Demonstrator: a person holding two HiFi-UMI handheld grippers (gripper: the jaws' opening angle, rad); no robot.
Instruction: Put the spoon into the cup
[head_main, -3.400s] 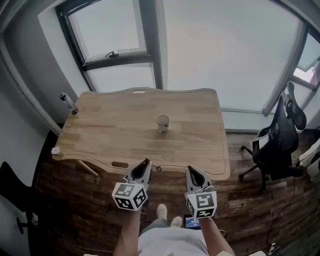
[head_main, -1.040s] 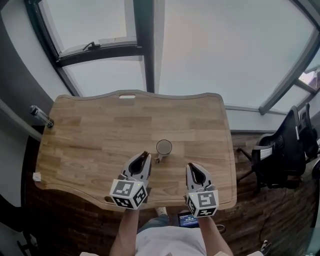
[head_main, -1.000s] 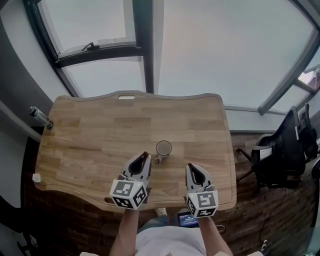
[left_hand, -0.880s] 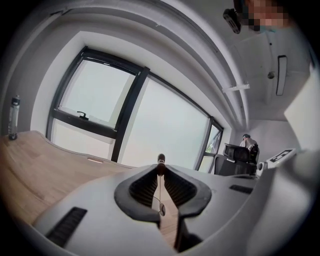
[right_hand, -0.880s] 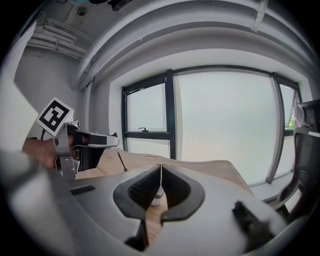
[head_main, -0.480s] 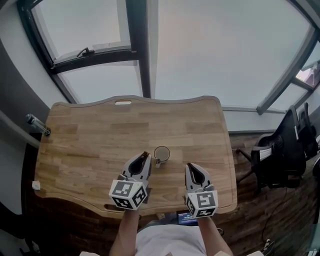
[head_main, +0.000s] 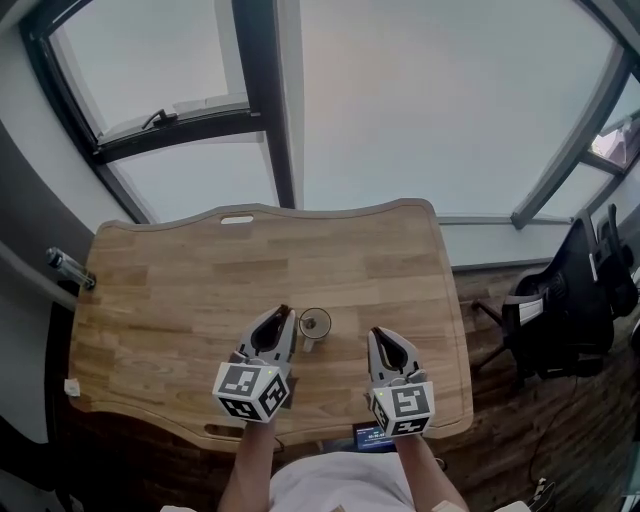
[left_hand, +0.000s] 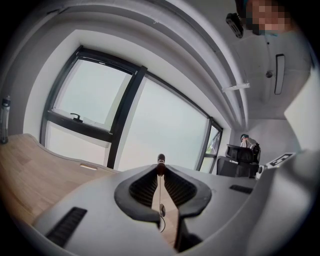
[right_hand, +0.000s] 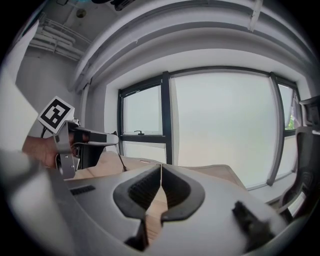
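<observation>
Wood tabletop (head_main: 180, 300) holds cup (head_main: 314, 322), head view only | left tongs (left_hand: 160, 170) pinch spoon (left_hand: 160, 159) | right tongs (right_hand: 161, 170) closed, empty

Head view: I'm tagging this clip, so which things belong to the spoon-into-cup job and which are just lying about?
Job: slim metal spoon, clamped in the left hand-held gripper; small grey cup; light wooden table.
Lying about: clear bottle at the table's left edge; small white scrap; black office chair beside the table.
</observation>
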